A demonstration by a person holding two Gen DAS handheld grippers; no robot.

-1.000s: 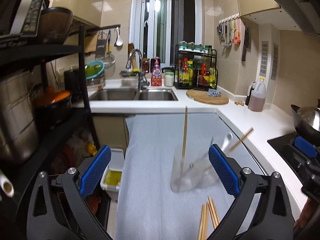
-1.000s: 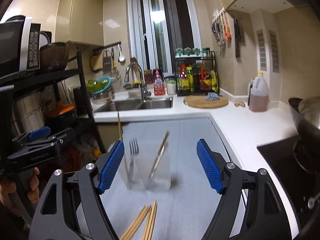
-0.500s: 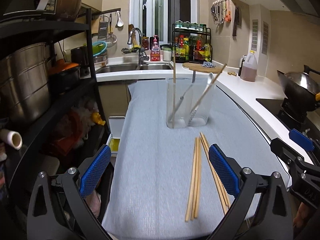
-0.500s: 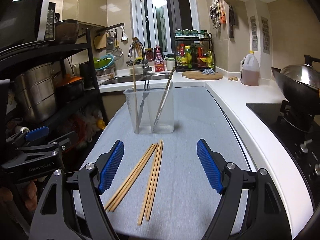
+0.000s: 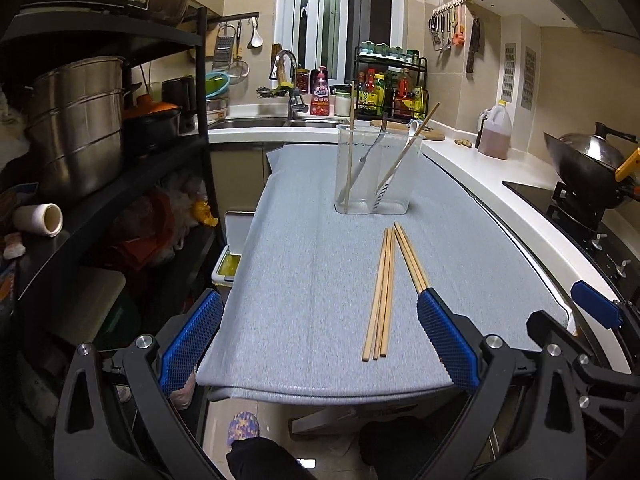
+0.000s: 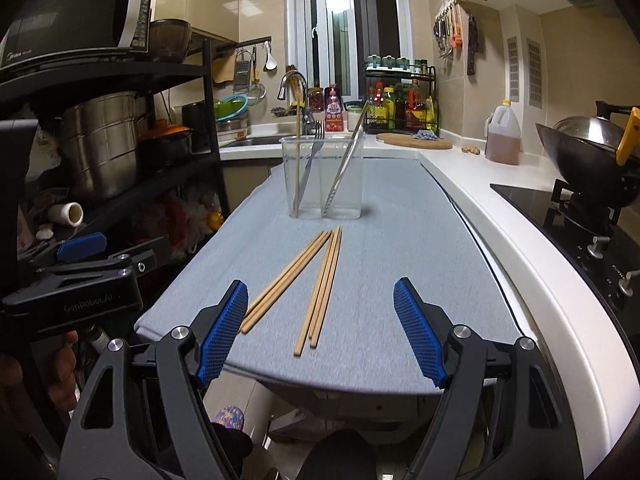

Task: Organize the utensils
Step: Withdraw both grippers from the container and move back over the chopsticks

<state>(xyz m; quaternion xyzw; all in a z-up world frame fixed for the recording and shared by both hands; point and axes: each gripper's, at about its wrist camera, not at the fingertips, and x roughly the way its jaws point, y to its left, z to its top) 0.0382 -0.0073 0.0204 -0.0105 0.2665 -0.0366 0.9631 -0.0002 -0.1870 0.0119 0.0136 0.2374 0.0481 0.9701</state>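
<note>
**Both grippers spread and empty at the near edge of the table**

The grey-covered table (image 5: 304,280) runs away from both grippers toward the sink counter (image 5: 276,130). Only the right wrist view takes in the microwave (image 6: 76,16) on top of the black shelf rack (image 6: 208,128), and it catches the left gripper (image 6: 80,276) off to its left with a person's fingers (image 6: 66,364) under it. Only the left wrist view shows the small white bin (image 5: 232,248) below the table's left edge, and one blue pad of the right gripper (image 5: 596,308) at its right.

The clear utensil holder (image 6: 322,178) stands well ahead of both pairs of jaws, upright, with a fork (image 6: 314,152) and single sticks leaning in its compartments.

The loose chopsticks (image 6: 316,284) lie flat on the cloth in two bundles, fanned apart toward the near end. In the right wrist view they lie between the right gripper's (image 6: 320,332) spread jaws and just ahead of them, untouched. In the left wrist view the left gripper's (image 5: 320,340) jaws are also wide apart and hold nothing; one bundle (image 5: 380,292) lies between them, the other runs under the right-hand pad (image 5: 444,340).

Bare cloth lies open left of the chopsticks. The near table edge sits just beneath both grippers, and the white counter (image 6: 532,248) borders the right side.
</note>
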